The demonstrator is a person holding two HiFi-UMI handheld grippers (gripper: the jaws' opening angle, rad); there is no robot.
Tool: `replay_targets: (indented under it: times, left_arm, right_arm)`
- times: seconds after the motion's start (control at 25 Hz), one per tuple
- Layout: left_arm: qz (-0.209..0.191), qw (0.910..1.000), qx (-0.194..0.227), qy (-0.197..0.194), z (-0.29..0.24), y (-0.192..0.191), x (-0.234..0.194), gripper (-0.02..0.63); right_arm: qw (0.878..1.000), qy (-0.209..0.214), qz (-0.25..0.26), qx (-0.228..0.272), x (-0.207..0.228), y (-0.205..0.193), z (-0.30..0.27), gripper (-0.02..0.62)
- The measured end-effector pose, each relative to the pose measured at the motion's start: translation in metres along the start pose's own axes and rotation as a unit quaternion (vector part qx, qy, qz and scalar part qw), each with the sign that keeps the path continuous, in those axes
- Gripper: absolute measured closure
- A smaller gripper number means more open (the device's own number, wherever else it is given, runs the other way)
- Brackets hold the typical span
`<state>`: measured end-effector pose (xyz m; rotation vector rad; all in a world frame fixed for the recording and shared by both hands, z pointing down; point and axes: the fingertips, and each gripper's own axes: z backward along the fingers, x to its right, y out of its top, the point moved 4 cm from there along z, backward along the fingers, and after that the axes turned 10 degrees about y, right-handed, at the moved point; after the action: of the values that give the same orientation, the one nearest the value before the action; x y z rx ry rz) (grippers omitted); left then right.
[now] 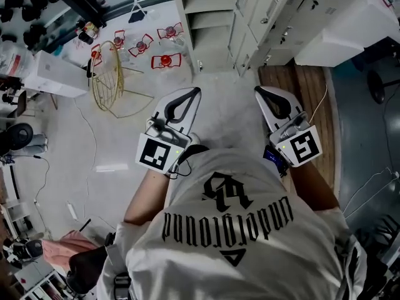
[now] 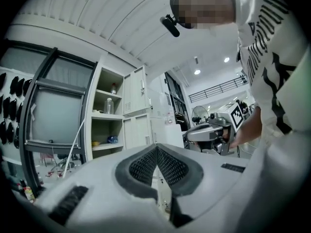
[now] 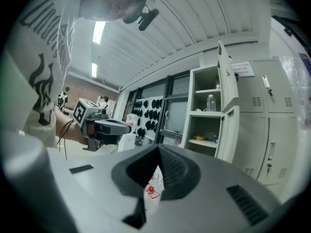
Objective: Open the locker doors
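A bank of grey lockers [image 1: 282, 17] fills the wall ahead. Its left-hand column stands with both doors swung out, and the upper open door [image 3: 224, 76] and lower open door [image 3: 228, 132] show bare shelves. The closed doors [image 3: 284, 130] to the right of that column, each with a small handle, are what the job appears to have left.

The person [image 1: 250, 230], in a pale printed shirt, stands well back from the lockers on the light floor [image 1: 219, 99]. They hold both tools low at the waist, pointing forward. That reads as a carrying pose between reaches, not a move on a handle.

The left gripper [image 1: 195, 92] has its jaws pressed together with nothing between them. The right gripper [image 1: 259, 92] matches it, pinched closed and empty, and neither touches anything. Holding the jaws together keeps the tips slim, which may suit hooking a door edge or latch. Either tool would first need to be carried across the gap to the locker fronts.

Off to the left, clear of the path, a gold wire chair [image 1: 109, 80] sits near a scatter of red floor markers [image 1: 165, 60]. A clear bottle [image 3: 210, 102] stands on an upper shelf of the opened column, and smaller items lie on the shelf below, too small to name.
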<state>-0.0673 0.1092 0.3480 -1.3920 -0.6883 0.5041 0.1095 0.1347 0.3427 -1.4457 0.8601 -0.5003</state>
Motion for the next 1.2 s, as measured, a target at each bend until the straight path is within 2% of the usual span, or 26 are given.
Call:
replay_targets:
  times: [0.36,0.56,0.76,1.2]
  left_arm:
    - [0.015,0.9996,-0.007,0.021,0.002,0.006,0.068,0.6]
    - [0.019,0.9994,0.002,0.028,0.006,0.015,0.085,0.6]
    - [0.019,0.999,-0.01,0.038,0.014,0.016,0.089,0.6]
    - [0.017,0.9988,-0.006,0.046,0.017,0.016,0.106,0.6]
  right_arm:
    - [1.0,0.002,-0.021,-0.016,-0.015,-0.021,0.076,0.591]
    - [1.0,0.006,-0.007,-0.011,-0.025,-0.018,0.094,0.591]
    - [1.0,0.015,-0.014,-0.011,-0.031,-0.016,0.103,0.591]
    - [1.0,0.026,-0.017,-0.003,-0.032,-0.023,0.116,0.591]
